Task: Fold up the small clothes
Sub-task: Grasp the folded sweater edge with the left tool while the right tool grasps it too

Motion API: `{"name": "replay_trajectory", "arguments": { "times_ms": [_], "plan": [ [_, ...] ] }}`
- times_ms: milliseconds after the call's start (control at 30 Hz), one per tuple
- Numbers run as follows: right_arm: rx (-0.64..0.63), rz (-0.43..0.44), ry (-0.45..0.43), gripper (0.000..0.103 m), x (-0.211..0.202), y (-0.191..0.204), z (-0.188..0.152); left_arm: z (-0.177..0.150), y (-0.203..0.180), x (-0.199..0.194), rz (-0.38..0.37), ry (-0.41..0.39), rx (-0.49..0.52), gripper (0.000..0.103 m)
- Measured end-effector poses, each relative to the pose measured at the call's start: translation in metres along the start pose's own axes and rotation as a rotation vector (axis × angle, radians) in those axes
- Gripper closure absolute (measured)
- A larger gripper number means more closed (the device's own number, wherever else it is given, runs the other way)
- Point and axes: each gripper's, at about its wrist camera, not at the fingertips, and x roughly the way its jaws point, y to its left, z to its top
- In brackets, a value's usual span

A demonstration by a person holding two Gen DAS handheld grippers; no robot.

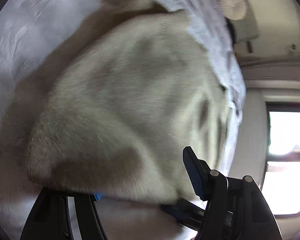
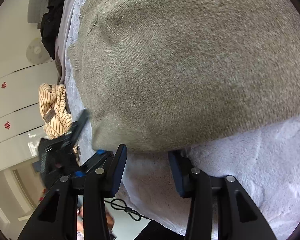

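Right wrist view: the beige knit garment (image 2: 190, 70) lies on the white blanket (image 2: 260, 160), its near edge just beyond my right gripper (image 2: 148, 160), unclenched and empty. My left gripper (image 1: 142, 182) is draped; grip unclear.

A beige-grey knitted garment (image 2: 190, 70) is spread over a white textured cover (image 2: 260, 160), its fine ribbed weave clearly seen in the right wrist view. Its near hem is curved and lies just short of the cover's front edge. Soft creases and darker shaded patches are seen across the knit. In the left wrist view the same garment (image 1: 120, 100) is shown paler, blurred, with the cover visible beyond its far edge.
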Motion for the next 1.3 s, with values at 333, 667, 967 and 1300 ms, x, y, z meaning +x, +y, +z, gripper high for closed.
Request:
{"name": "replay_trajectory", "arguments": {
  "times_ms": [333,667,967,1300],
  "plan": [
    [-0.201,-0.117,-0.007,0.056,-0.035,0.039,0.013,0.004,-0.023,-0.013,0.210,-0.139,0.173,0.084],
    [-0.470,-0.250,0.021,0.034,-0.055,0.144,0.077,-0.052,-0.108,-0.004,0.543,-0.289,0.924,0.085],
    [-0.739,-0.431,0.400,0.020,0.059,0.268,0.102,-0.080,-0.104,-0.003,0.611,-0.311,1.128,0.085],
    [-0.902,-0.758,0.654,0.019,0.187,0.285,0.079,-0.090,-0.104,-0.001,0.614,-0.328,1.180,0.085]
  ]
}}
